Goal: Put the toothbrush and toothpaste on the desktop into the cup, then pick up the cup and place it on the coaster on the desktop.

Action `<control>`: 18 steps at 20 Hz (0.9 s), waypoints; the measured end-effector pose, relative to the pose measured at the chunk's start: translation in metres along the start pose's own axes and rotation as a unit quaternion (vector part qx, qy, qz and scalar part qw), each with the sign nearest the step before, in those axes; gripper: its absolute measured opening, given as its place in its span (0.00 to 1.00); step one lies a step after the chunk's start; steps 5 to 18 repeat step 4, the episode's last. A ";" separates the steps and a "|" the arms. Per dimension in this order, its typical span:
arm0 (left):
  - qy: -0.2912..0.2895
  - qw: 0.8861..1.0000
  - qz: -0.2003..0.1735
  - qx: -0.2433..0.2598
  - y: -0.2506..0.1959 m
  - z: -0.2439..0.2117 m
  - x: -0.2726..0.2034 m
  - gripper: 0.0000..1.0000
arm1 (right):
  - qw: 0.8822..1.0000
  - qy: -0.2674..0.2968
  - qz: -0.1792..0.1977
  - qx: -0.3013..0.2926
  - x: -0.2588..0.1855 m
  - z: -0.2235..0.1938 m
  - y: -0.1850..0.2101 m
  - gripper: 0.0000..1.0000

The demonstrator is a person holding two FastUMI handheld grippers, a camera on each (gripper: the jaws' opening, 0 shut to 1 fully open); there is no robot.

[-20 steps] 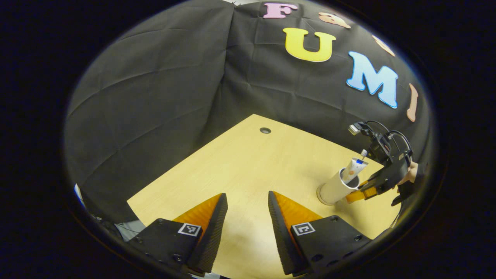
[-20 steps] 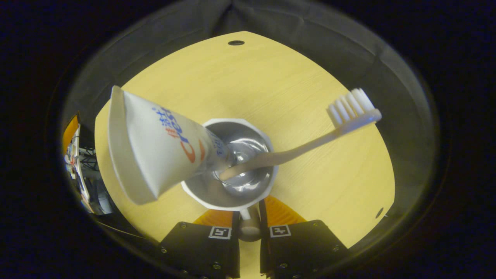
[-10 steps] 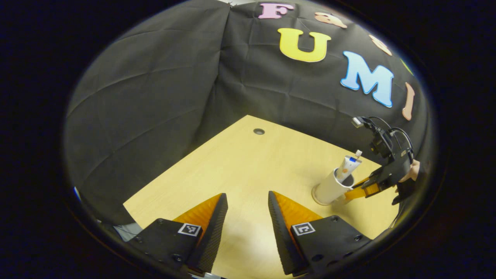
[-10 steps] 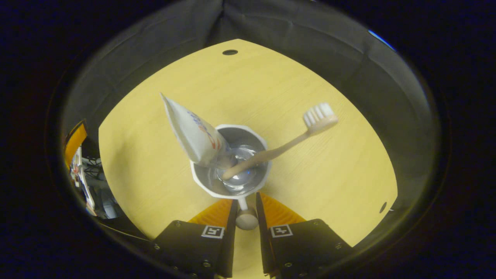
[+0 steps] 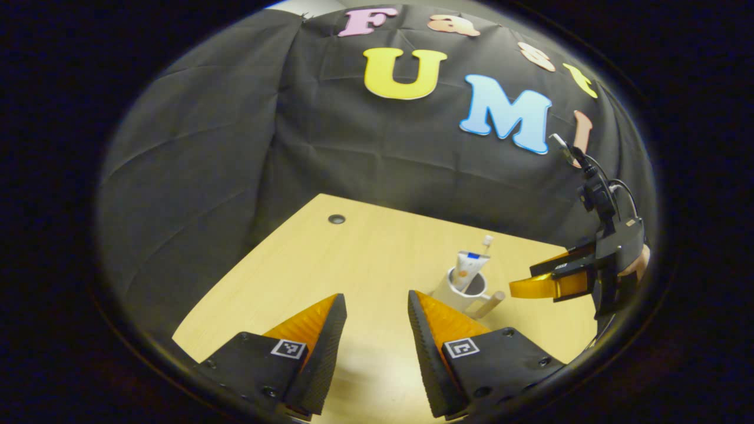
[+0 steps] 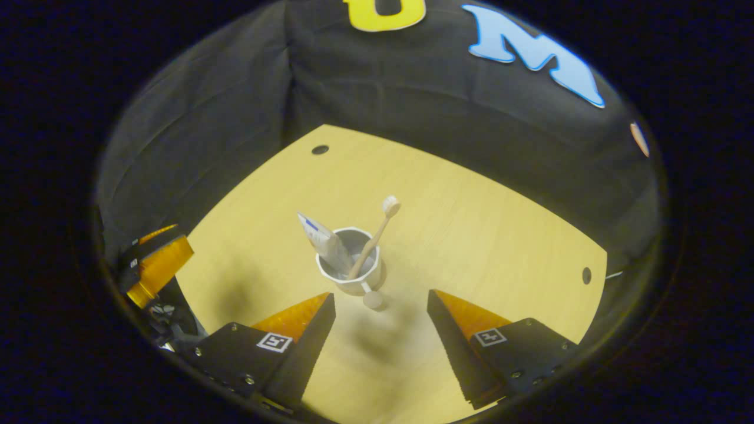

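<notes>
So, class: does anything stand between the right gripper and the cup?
Nothing visible does. The right gripper is open, and only bare desktop lies between its fingers and the cup, whose handle points toward it.

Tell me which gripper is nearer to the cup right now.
Hard to call; probably the right. The right gripper is open with the cup's handle just beyond its fingertips. The left gripper, also open, has the cup just beyond its right fingertip, off to the side.
</notes>
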State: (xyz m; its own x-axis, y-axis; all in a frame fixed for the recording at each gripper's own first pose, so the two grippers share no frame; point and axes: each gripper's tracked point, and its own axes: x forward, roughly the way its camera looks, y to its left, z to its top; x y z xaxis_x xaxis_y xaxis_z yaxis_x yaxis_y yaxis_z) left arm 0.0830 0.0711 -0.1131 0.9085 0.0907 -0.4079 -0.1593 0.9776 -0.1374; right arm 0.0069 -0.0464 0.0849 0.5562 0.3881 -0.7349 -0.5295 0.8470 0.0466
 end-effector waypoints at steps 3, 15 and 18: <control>-0.020 0.998 -0.044 0.027 -0.044 0.023 -0.002 0.70 | 0.995 -0.077 -0.028 0.054 -0.130 0.006 -0.023 0.94; -0.028 0.997 -0.057 0.036 -0.058 0.033 -0.005 0.70 | 0.991 -0.104 -0.040 0.071 -0.178 0.006 -0.032 0.96; -0.028 0.997 -0.057 0.036 -0.058 0.033 -0.005 0.70 | 0.991 -0.104 -0.040 0.071 -0.178 0.006 -0.032 0.96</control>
